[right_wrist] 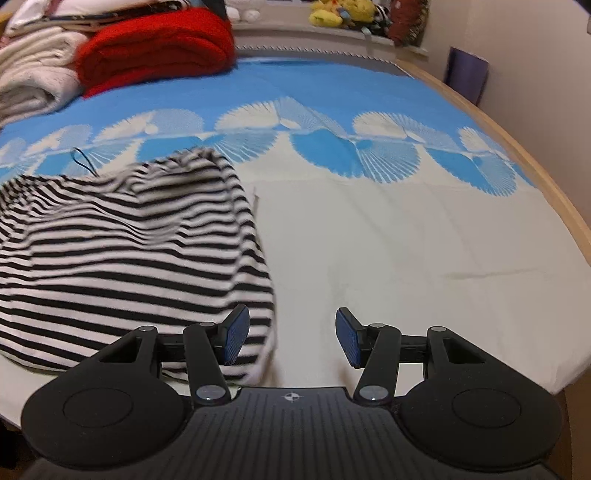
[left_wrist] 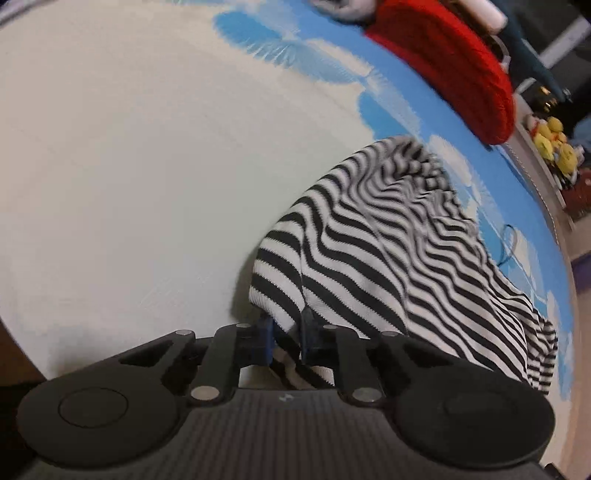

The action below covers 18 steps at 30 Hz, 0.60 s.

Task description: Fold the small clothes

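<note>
Looking through my left camera, I see the left gripper (left_wrist: 287, 341) pinching the near edge of the striped top (left_wrist: 388, 251). Its two blue pads are squeezed close with the black and white cloth caught between them. From there the top runs away to the far right and lies bunched on the bed sheet (left_wrist: 129, 166), which is white with a blue fan pattern.

In my right camera, the right gripper (right_wrist: 291, 341) has its blue pads spread wide and nothing sits between them. The striped top (right_wrist: 129, 251) lies to the left of it. The left pad (right_wrist: 236, 339) is over the top's right edge, but I cannot tell if it touches. The right pad is over bare white sheet.

Both tools sit low and point across the bed. A folded red blanket (right_wrist: 155, 44) rests at the far left with white blankets (right_wrist: 33, 74) beside it. Yellow plush toys (right_wrist: 340, 14) sit on a shelf at the far end.
</note>
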Tool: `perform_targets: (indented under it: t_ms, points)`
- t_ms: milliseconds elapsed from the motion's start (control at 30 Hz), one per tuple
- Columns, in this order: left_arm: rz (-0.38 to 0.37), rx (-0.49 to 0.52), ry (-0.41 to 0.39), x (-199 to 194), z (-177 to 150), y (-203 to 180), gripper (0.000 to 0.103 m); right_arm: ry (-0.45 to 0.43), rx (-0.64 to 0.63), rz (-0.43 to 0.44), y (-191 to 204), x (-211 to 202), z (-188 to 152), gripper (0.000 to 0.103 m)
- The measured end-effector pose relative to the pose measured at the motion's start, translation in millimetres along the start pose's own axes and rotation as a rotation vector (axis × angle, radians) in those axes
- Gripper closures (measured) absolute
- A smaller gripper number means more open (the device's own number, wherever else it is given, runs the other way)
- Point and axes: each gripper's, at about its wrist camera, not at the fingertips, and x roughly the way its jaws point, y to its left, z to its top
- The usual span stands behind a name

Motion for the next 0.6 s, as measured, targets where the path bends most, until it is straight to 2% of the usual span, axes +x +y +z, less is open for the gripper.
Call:
perform_targets:
  t_ms: [133, 167, 200, 267, 333, 433, 533, 600]
  points:
    - [-0.008, 0.084, -0.045, -18, 6, -24, 0.091, 0.045, 0.104, -0.031, -19, 8, 1, 0.051]
    - [-0.006, 0.104, -0.053, -22, 8, -32, 0.091, 0.044, 0.145, -0.029, -25, 9, 2, 0.058]
    - [-0.001, 0.127, -0.063, -27, 11, -42, 0.091, 0.041, 0.197, -0.025, -34, 8, 4, 0.075]
    - [0.001, 0.173, -0.078, -38, 14, -71, 0.092, 0.033, 0.286, -0.006, -48, 8, 4, 0.097]
    - [-0.016, 0.221, -0.095, -49, 14, -105, 0.092, 0.017, 0.358, 0.0, -61, 6, 3, 0.099]
    - [-0.098, 0.333, -0.135, -71, 1, -180, 0.094, -0.004, 0.429, 0.016, -77, 3, 1, 0.099]
    - [-0.188, 0.491, -0.145, -88, -37, -258, 0.094, -0.013, 0.48, 0.051, -90, 2, -1, 0.098]
    - [-0.25, 0.602, -0.133, -95, -76, -304, 0.094, -0.023, 0.502, 0.062, -97, 0, -3, 0.098]
